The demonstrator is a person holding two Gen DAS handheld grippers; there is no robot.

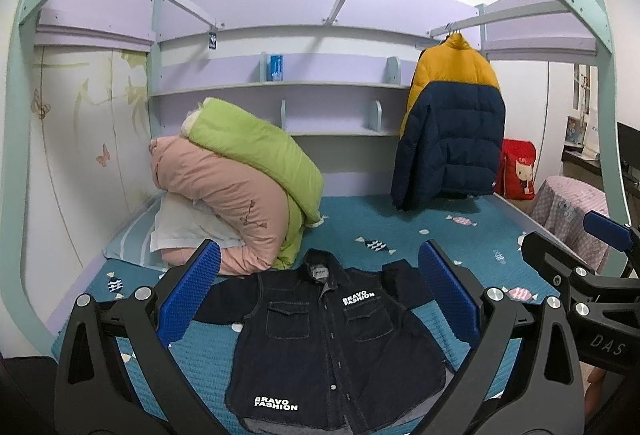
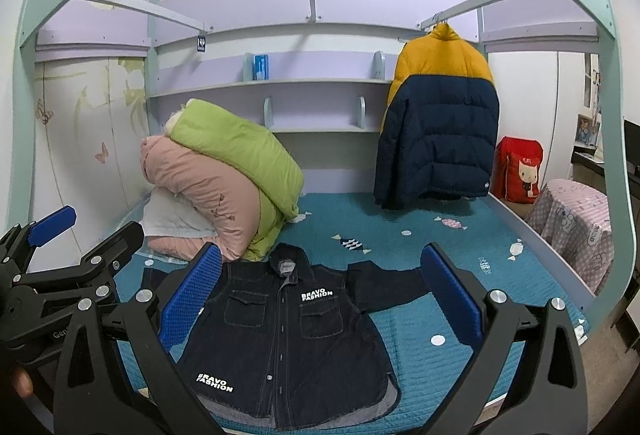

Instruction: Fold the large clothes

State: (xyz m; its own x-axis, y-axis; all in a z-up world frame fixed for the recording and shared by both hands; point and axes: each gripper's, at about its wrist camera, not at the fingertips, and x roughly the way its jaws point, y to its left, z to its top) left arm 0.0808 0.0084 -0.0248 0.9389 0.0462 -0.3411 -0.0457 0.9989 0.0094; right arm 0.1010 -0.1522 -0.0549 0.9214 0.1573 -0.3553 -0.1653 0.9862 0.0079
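Observation:
A dark denim jacket [image 1: 320, 347] printed "BRAVO FASHION" lies flat, front side up, on the teal bed cover [image 1: 460, 247], collar pointing away, sleeves spread to both sides. It also shows in the right wrist view [image 2: 288, 339]. My left gripper [image 1: 320, 291] is open and empty, held above the jacket's near end. My right gripper [image 2: 320, 291] is open and empty, also above the jacket. The right gripper shows at the right edge of the left wrist view [image 1: 576, 251], and the left gripper at the left edge of the right wrist view [image 2: 76, 235].
Rolled pink and green quilts [image 1: 240, 187] lie on a pillow at the back left. A yellow and navy puffer coat [image 1: 452, 123] hangs from the bed frame rail at the back right. A red cushion [image 1: 518, 169] and a pink covered stool [image 1: 572, 219] stand to the right.

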